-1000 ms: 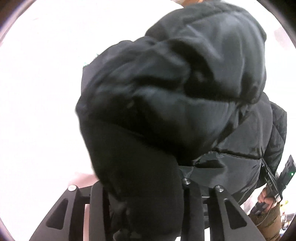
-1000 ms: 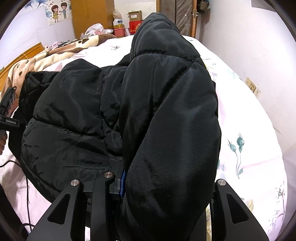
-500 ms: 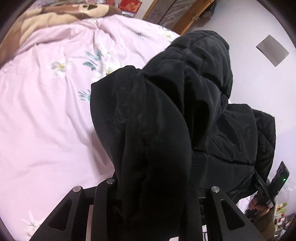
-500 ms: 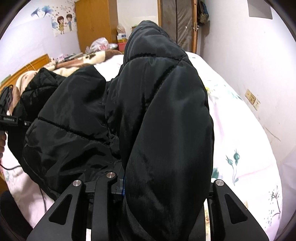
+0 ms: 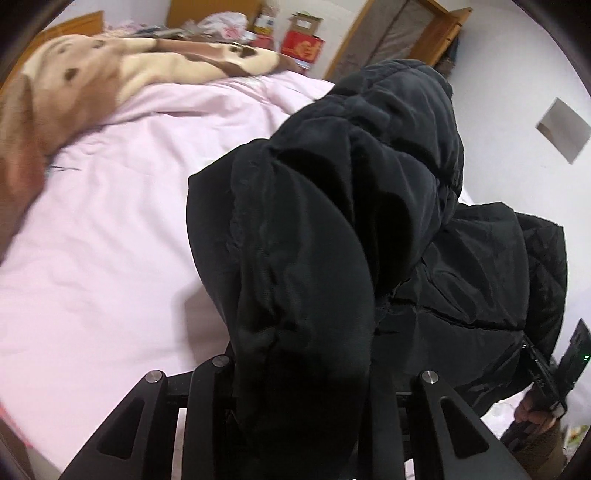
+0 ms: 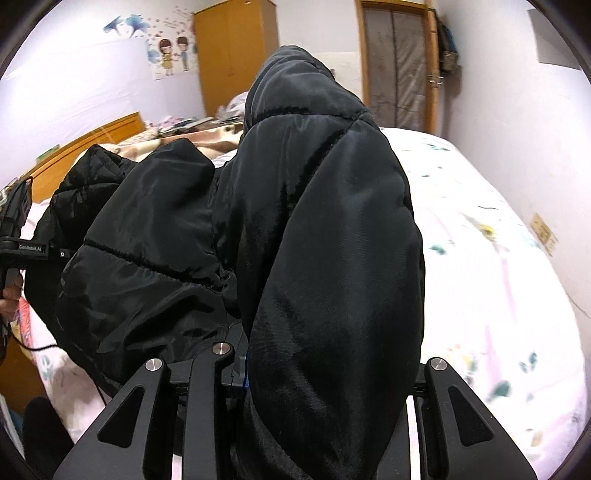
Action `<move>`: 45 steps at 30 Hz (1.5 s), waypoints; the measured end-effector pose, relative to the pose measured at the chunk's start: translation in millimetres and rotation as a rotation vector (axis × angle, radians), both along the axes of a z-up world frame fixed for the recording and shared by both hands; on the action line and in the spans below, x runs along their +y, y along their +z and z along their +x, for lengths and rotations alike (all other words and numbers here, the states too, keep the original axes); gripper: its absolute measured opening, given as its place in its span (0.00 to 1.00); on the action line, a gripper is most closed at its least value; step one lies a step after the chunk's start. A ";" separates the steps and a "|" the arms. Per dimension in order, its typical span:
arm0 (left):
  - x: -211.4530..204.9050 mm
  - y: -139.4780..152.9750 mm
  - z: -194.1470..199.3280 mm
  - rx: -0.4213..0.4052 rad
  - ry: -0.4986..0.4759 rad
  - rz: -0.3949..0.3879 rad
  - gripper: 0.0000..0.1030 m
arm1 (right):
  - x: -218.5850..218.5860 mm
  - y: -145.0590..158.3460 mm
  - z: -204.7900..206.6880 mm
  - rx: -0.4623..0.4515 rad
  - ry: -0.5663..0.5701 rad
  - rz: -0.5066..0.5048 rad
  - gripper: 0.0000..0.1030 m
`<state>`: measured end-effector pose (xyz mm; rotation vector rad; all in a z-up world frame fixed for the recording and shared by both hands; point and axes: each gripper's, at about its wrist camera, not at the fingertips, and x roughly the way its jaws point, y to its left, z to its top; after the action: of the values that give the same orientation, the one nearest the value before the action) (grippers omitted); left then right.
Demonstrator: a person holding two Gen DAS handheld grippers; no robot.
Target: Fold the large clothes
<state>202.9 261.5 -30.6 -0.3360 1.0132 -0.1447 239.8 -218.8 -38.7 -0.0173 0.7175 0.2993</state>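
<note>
Black puffer jacket (image 5: 332,229) hangs bunched above the pink bed (image 5: 103,229), gripped at both ends: left tool (image 5: 303,398) clamps its near-left fold, right tool (image 6: 325,387) clamps a quilted sleeve at near right.

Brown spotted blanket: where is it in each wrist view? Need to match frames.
Left wrist: the brown spotted blanket fills the upper left, on the pink bed.
Right wrist: a strip of it shows left of centre, behind the black jacket.
Shared landmark: the wooden door.
</note>
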 end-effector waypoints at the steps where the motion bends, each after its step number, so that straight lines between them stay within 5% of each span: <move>1: 12.9 -1.0 -7.8 -0.001 0.023 0.010 0.28 | 9.0 -2.2 2.8 0.003 0.011 0.001 0.32; 5: 49.3 -5.1 -25.3 0.004 0.086 0.084 0.28 | 48.5 -14.5 20.7 0.030 0.066 0.017 0.32; 9: 40.2 -23.1 -35.0 0.030 0.145 0.136 0.28 | 83.7 -33.0 29.4 0.068 0.107 0.016 0.32; 22: 30.4 -53.1 11.3 0.082 0.162 0.244 0.32 | 105.6 -67.7 58.4 0.131 0.065 -0.080 0.33; 31: 35.0 -56.9 19.9 0.091 0.157 0.257 0.41 | 98.3 -83.6 59.8 0.148 0.044 -0.098 0.39; 36: 36.5 -60.5 21.8 0.099 0.186 0.268 0.57 | 98.6 -85.9 65.1 0.172 0.016 -0.114 0.50; 41: 50.6 -57.9 18.5 0.112 0.254 0.203 0.76 | 110.7 -82.4 75.4 0.194 -0.008 -0.133 0.63; 45: 55.2 -43.5 4.4 0.110 0.299 0.154 0.76 | 106.7 -66.8 74.6 0.190 -0.032 -0.154 0.71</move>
<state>207.3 316.6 -74.1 -0.3530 1.0636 0.2231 314.4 -112.1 -105.5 -0.1253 0.9277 0.2163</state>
